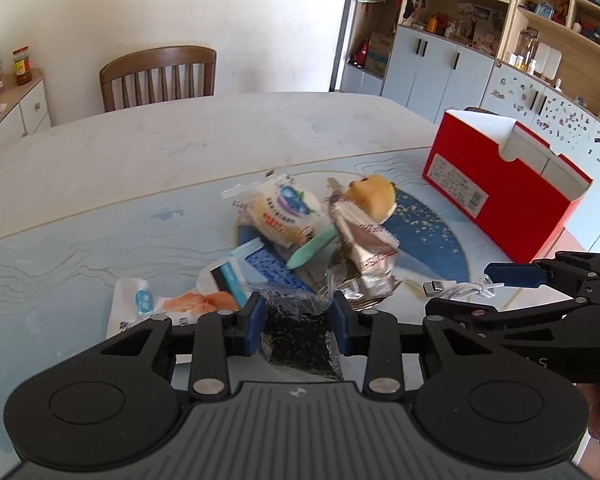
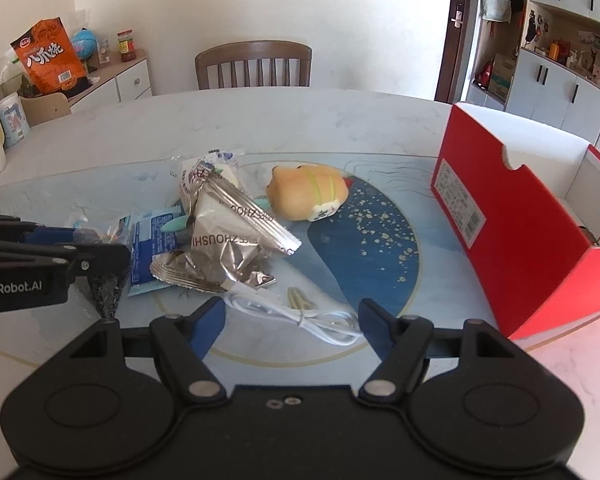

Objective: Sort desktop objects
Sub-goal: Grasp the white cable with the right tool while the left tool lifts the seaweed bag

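Black crinkly packet clamped between left gripper pads

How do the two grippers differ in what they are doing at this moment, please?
The left gripper is shut on a dark crinkly packet; the right gripper is open and holds nothing. The left holds its packet off the table; the right hangs over a white cable lying loose. Both point down at the clutter.

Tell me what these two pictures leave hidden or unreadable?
- Red box interior: right wrist view, near wall hides most of it.
- Dark packet in the left gripper: left wrist view, its lower end is behind the gripper body.
- White cable: left wrist view, right gripper covers part.
- Box label: print too small.
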Demonstrator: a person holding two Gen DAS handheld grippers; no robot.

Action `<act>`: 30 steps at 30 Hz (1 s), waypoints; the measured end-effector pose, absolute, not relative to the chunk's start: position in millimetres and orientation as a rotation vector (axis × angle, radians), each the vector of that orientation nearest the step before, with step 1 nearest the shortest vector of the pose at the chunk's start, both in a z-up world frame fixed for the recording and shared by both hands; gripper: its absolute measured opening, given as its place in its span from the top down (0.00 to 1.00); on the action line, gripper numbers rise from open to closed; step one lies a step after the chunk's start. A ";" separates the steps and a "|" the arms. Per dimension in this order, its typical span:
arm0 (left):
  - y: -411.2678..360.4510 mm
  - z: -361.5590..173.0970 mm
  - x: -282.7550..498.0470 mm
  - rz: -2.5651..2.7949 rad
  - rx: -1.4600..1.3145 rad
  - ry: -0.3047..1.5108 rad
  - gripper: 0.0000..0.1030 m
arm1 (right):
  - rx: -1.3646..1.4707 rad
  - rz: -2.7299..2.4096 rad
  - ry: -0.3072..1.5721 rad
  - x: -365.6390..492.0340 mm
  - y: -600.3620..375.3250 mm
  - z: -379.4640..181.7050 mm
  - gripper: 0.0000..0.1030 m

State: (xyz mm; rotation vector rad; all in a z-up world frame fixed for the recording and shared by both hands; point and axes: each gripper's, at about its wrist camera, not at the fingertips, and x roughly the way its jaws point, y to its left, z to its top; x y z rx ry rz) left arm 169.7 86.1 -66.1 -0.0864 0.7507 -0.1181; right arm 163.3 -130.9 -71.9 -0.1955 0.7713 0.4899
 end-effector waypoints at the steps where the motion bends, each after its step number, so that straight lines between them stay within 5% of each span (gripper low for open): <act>1: 84.3 -64.4 169.9 -0.124 -0.085 0.748 0.68 | -0.193 0.488 0.769 162.8 -132.8 -70.1 0.29; 30: 3.4 -4.5 177.1 -0.297 -0.026 0.669 0.68 | -0.100 0.430 0.681 166.3 -205.8 -5.9 0.29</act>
